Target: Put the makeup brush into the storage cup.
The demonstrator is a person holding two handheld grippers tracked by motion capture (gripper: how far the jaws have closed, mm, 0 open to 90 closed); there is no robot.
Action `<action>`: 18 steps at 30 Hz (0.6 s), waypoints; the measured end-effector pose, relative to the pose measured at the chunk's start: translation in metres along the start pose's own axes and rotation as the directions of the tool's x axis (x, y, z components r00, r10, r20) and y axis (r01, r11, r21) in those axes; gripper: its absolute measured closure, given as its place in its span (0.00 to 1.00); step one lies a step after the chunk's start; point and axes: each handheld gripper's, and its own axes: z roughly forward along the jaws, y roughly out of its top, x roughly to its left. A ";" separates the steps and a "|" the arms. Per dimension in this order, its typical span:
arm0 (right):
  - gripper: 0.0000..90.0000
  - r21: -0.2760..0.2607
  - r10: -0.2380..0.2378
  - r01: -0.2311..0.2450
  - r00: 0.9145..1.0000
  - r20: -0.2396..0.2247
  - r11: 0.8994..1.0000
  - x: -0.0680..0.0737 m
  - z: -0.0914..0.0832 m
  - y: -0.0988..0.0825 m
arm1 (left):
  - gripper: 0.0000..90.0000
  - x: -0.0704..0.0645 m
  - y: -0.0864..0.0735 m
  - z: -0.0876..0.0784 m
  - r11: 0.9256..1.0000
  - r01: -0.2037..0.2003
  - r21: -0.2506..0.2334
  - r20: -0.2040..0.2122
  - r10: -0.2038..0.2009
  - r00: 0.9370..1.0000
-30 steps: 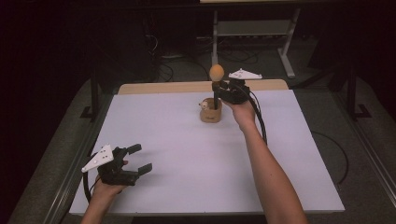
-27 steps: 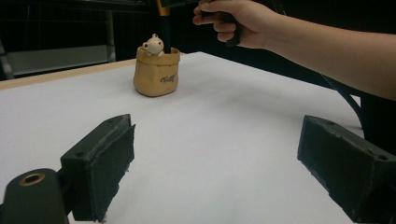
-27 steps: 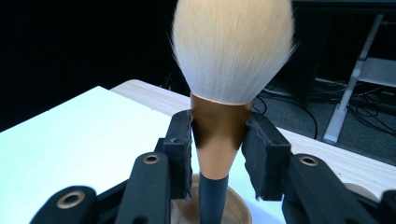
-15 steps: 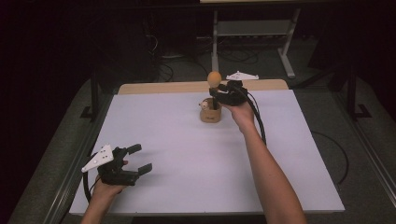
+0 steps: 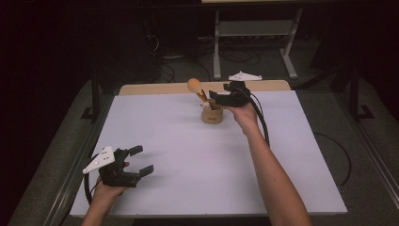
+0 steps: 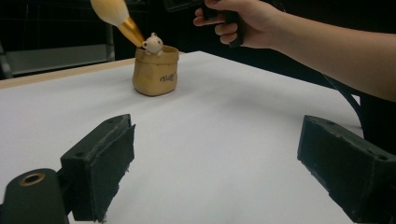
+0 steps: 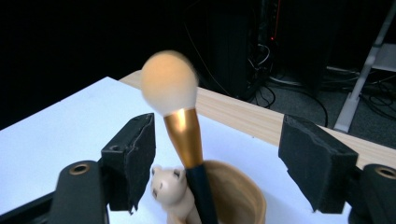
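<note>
Brush leaning in cup on desk
Right gripper jaws have just been opening, clear of the brush between them; left gripper gapes wide, holding nothing.

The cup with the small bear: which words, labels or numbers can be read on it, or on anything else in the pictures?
Cup: one short dark word in script on its front, too blurred to read; it may begin with "W".
Brush, bear, table, left gripper, right gripper: no readable text.
</note>
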 end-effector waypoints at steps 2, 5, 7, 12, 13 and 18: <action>0.27 -0.004 -0.003 0.003 1.000 -0.002 1.000 0.001 -0.002 0.001 | 0.12 0.000 0.000 0.000 1.000 -0.003 0.002 0.001 0.003 1.000; 0.25 0.003 -0.004 0.004 1.000 -0.006 1.000 0.002 -0.003 0.002 | 0.12 0.000 0.000 0.001 1.000 -0.002 0.002 0.002 0.002 1.000; 0.22 0.012 0.000 0.000 1.000 -0.013 1.000 0.002 -0.004 0.001 | 0.12 0.000 0.000 0.001 1.000 -0.002 0.004 0.001 0.002 1.000; 0.19 0.009 0.007 -0.007 1.000 -0.020 1.000 0.001 -0.009 -0.002 | 0.12 0.001 0.000 0.001 1.000 -0.002 0.004 0.002 0.002 1.000; 0.18 0.003 0.003 -0.003 1.000 -0.021 1.000 0.000 -0.010 -0.004 | 0.12 0.001 0.000 0.002 1.000 -0.001 0.002 0.003 0.001 1.000; 0.16 0.006 0.000 0.000 1.000 -0.025 1.000 -0.002 -0.016 -0.008 | 0.12 0.001 0.000 0.002 1.000 -0.001 0.008 0.003 0.001 1.000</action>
